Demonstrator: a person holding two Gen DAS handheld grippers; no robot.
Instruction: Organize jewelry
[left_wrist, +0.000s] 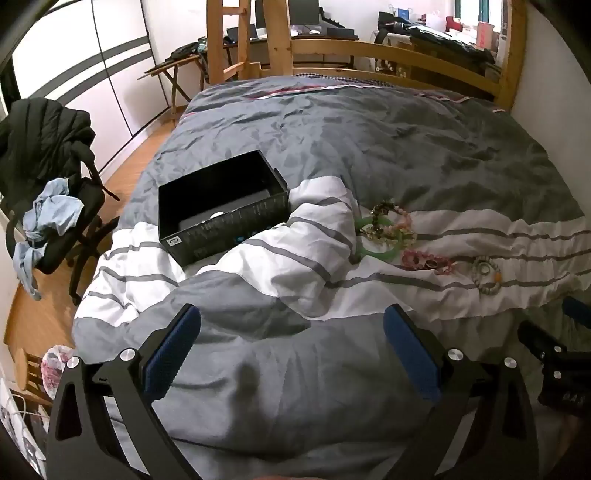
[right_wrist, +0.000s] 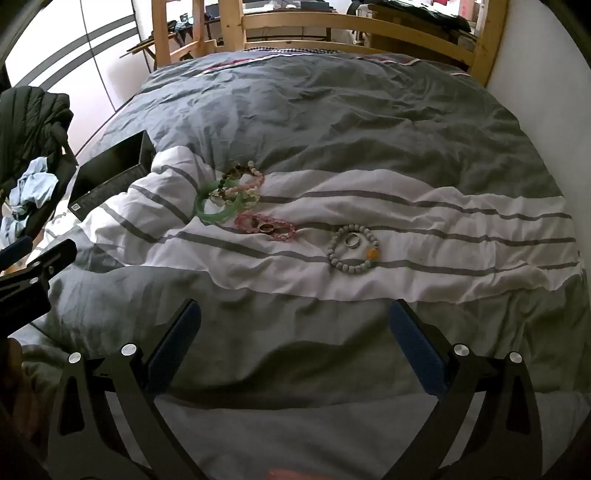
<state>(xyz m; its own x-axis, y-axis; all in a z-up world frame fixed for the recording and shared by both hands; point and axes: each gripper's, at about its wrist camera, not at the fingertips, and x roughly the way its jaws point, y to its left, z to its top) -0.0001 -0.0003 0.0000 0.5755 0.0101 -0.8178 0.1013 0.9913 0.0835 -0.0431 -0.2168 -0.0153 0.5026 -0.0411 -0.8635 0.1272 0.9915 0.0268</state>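
Jewelry lies on the white band of the duvet. A green bangle (right_wrist: 218, 214) lies under a heap of beaded bracelets (right_wrist: 242, 182). A pink bead bracelet (right_wrist: 282, 229) holds a ring (right_wrist: 266, 228). A pale bead bracelet (right_wrist: 354, 248) holds a silver ring (right_wrist: 351, 240). The same pieces show in the left wrist view: the bangle (left_wrist: 380, 251), the pink bracelet (left_wrist: 426, 261), the pale bracelet (left_wrist: 487, 275). An open black box (left_wrist: 221, 206) sits left of them. My left gripper (left_wrist: 291, 325) and right gripper (right_wrist: 295, 314) are both open and empty, above the grey duvet short of the jewelry.
The grey and white striped duvet (left_wrist: 406, 140) covers a bed with a wooden frame (left_wrist: 369, 50). An office chair with a dark jacket and blue cloth (left_wrist: 48, 206) stands left of the bed. A white wall (right_wrist: 535, 55) borders the right side.
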